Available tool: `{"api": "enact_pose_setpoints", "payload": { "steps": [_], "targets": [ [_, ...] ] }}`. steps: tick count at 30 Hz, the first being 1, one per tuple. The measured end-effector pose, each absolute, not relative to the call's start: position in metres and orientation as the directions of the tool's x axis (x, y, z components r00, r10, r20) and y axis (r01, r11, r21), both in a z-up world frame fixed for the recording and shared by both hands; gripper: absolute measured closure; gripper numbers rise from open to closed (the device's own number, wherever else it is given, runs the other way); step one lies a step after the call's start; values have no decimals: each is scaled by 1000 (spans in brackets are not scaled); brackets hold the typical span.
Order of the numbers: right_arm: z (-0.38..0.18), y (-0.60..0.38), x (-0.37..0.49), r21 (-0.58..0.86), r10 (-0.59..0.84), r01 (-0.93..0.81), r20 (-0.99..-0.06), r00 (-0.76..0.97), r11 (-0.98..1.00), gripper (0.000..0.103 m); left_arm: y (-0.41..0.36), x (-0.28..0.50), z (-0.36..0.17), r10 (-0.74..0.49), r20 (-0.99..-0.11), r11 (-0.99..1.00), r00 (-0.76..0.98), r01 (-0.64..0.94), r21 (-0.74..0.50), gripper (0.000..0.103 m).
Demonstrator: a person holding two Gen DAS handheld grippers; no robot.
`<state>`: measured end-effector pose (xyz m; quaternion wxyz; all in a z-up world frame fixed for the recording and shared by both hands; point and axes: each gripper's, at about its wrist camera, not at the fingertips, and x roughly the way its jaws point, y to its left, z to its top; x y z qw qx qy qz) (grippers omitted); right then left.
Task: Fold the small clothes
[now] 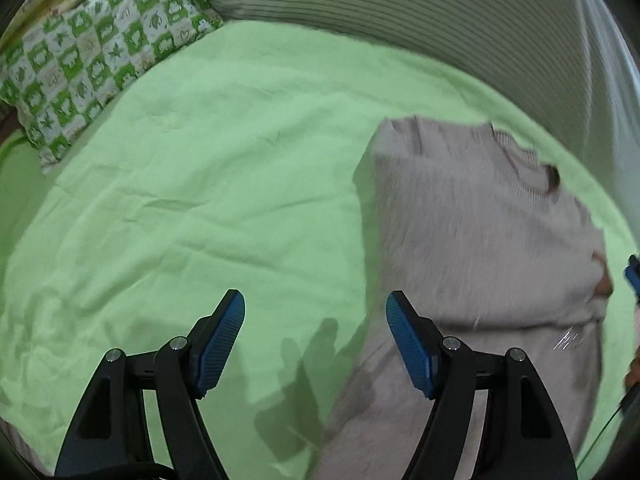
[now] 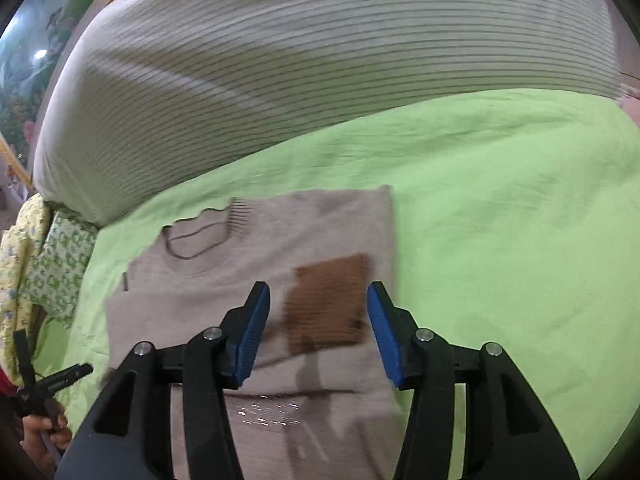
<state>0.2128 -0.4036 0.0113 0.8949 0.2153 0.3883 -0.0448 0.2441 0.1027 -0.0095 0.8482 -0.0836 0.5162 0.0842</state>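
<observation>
A small beige knit sweater (image 1: 472,240) lies on the green sheet (image 1: 200,184), neckline at the far end, sleeves folded in over the body. In the right wrist view the sweater (image 2: 224,304) shows a brown cuff (image 2: 328,304) lying on its chest and a sparkly print near the hem. My left gripper (image 1: 316,336) is open and empty above the sheet, at the sweater's left edge. My right gripper (image 2: 318,332) is open and empty, hovering over the brown cuff at the sweater's right side.
A large striped grey-white cushion (image 2: 280,80) lies along the far edge of the bed. A green-and-white patterned pillow (image 1: 96,60) sits at the far left. The left gripper's body and the hand holding it (image 2: 44,400) show at the lower left of the right wrist view.
</observation>
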Motion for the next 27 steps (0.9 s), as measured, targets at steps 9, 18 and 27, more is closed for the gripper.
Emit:
{"api": "enact_pose_setpoints", "payload": {
  "steps": [9,18,27],
  "targets": [
    [-7,-237,321,417,454,-200,-701,549,887,51,52,237,-31,111,-874,986,473,-160,38,29],
    [-73,-104,430,501,583,-313,-761,284,807,52,64,243,-65,156,-867,977,474,-200,67,27],
    [-68,-69,459,434,541,-350,-777,321,830,100,60,243,-70,103,-833,991,544,-124,42,55]
  ]
}}
